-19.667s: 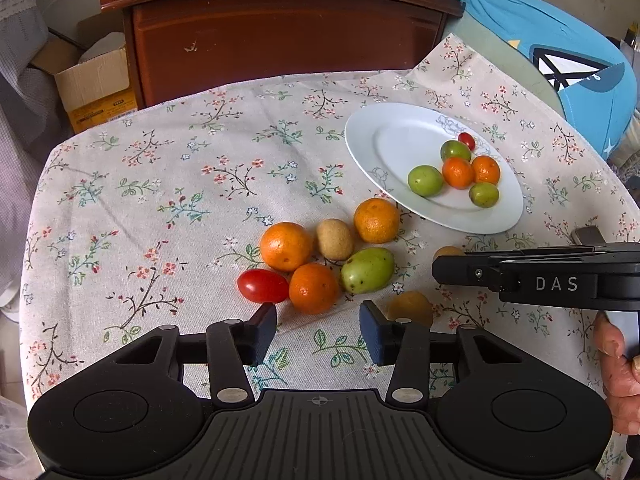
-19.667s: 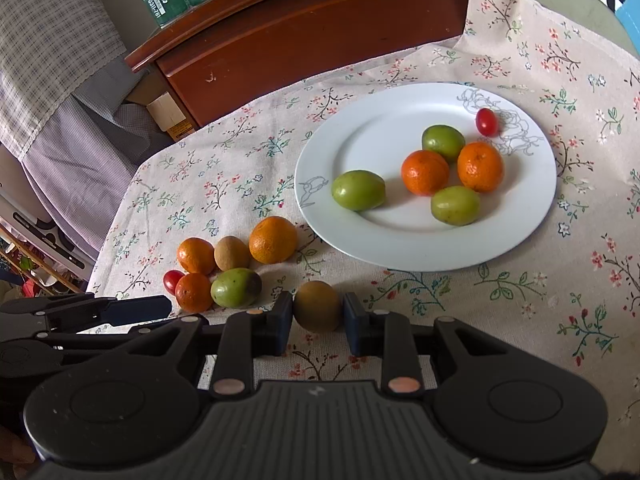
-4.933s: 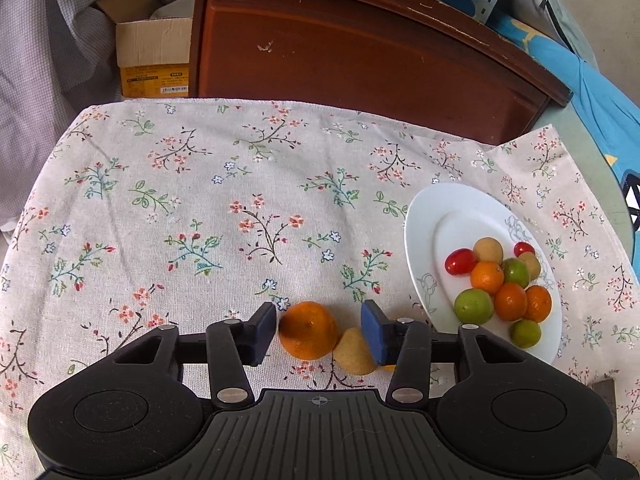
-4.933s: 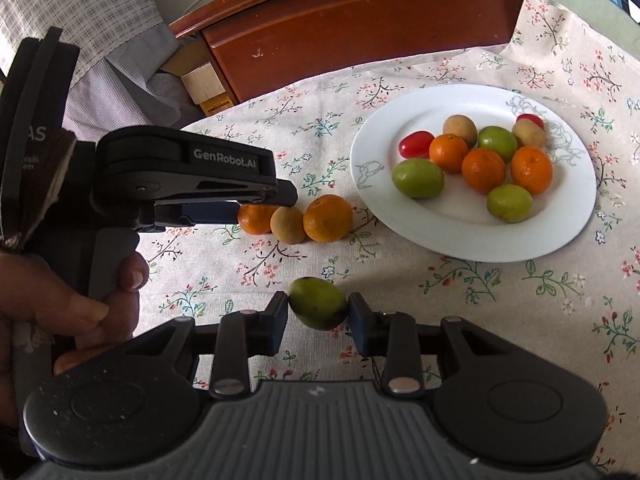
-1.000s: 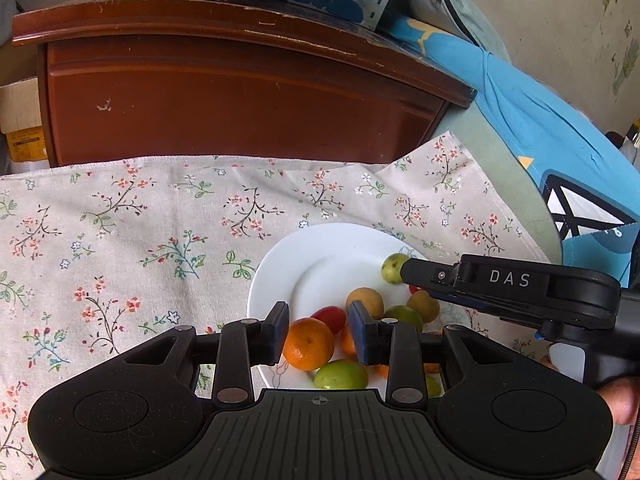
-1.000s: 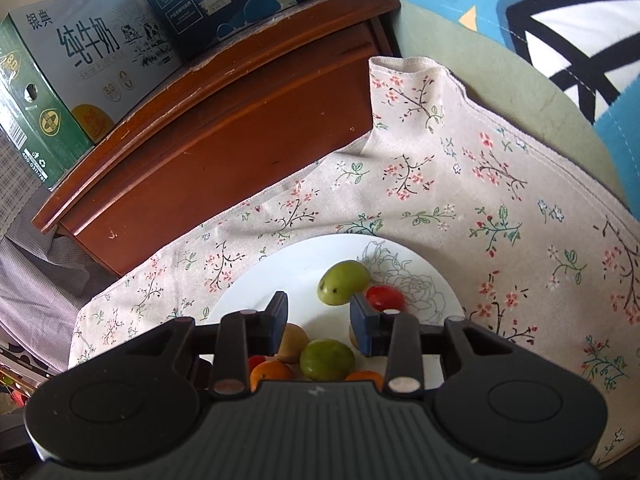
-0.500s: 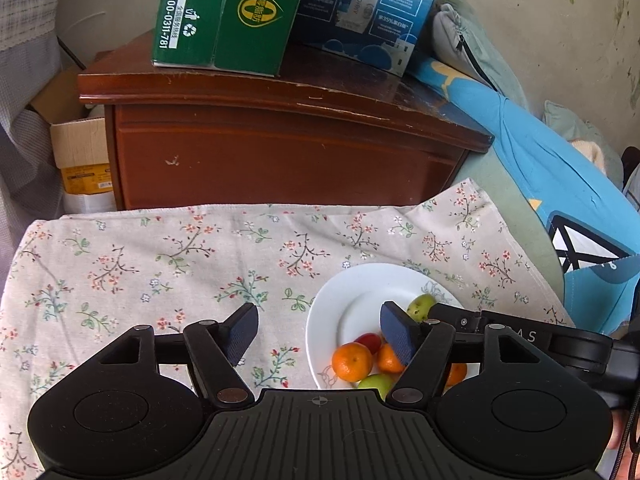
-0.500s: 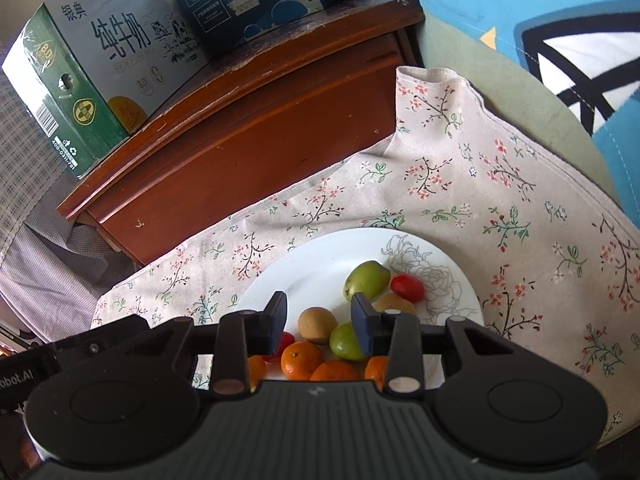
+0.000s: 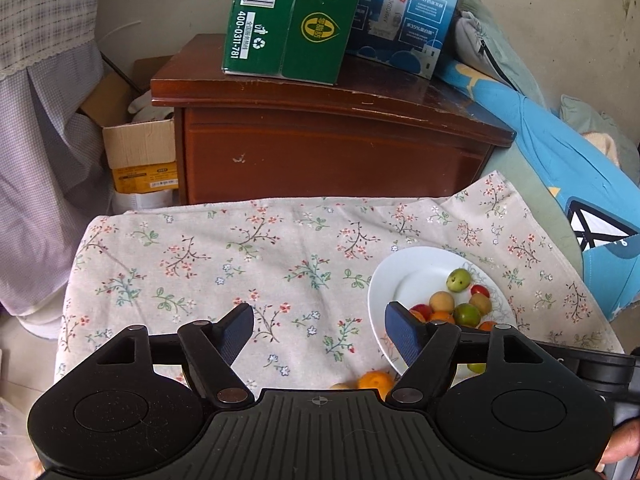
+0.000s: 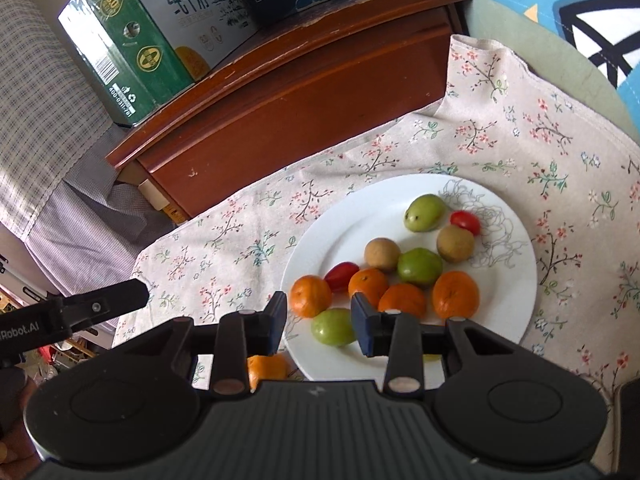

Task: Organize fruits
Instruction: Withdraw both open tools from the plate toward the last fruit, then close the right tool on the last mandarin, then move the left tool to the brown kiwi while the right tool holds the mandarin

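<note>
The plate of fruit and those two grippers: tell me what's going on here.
A person with a gripper in each hand is gathering small fruit onto the white plate on the floral tablecloth. Oranges, green fruits, brown ones and red tomatoes already sit on it. Both the left gripper and the right gripper are open and hold nothing. At least one orange lies on the cloth beside the plate, with a pale fruit next to it.

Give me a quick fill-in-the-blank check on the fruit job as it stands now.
1. The white plate holds ___ orange tangerines.
2. One tangerine lies off the plate on the ___ tablecloth.
3. The left gripper has its jaws ___ and holds nothing.
4. The green box stands on the ___ cabinet.

Missing words: four; floral; open; wooden
</note>
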`<state>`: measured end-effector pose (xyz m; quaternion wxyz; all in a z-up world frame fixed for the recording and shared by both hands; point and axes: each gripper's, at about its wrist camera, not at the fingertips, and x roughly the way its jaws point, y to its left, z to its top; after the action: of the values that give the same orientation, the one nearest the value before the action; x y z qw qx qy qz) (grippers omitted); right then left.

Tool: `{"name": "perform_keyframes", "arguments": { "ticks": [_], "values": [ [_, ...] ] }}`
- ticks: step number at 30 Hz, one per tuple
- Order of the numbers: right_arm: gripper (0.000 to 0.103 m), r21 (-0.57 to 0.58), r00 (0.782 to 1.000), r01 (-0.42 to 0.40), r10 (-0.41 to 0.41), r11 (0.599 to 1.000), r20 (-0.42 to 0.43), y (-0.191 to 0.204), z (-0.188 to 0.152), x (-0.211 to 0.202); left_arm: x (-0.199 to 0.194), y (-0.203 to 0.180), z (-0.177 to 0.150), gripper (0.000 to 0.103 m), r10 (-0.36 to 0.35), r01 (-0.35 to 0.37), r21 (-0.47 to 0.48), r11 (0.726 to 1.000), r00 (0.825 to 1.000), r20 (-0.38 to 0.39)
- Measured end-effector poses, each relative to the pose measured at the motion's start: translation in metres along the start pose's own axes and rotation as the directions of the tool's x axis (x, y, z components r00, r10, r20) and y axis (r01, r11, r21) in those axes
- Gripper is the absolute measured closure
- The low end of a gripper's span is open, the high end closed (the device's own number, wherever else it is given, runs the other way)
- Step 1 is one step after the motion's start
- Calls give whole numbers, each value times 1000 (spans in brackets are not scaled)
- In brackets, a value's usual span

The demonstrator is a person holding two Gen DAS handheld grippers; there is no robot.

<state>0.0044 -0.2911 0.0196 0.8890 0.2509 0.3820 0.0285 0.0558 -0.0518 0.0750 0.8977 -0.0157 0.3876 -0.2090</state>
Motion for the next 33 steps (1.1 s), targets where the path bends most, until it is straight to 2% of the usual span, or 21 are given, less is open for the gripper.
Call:
{"name": "perform_keyframes", "arguments": {
  "ticks": [11,15,24,29,33],
  "values": [
    [66,-18,996,-43,42,999,-85,25,-36,15,4,31,-16,30,102,-103,-19,994,993,-59],
    [66,-8,993,-53,52,999,-109,28,-42,25,8,35,-20,30,135,-135,4,991,988,-69],
    [66,47,992,-48,54,998,-114,25,-43,41,10,41,-27,30,164,-163,11,987,984,-64],
    [66,76,993,-41,50,996,-110,23,-42,47,13,42,-30,30,155,-155,10,988,985,-75],
    [70,67,994,-37,44,997,-100,24,-43,50,17,40,-34,30,150,-148,26,989,985,-89]
  ]
}}
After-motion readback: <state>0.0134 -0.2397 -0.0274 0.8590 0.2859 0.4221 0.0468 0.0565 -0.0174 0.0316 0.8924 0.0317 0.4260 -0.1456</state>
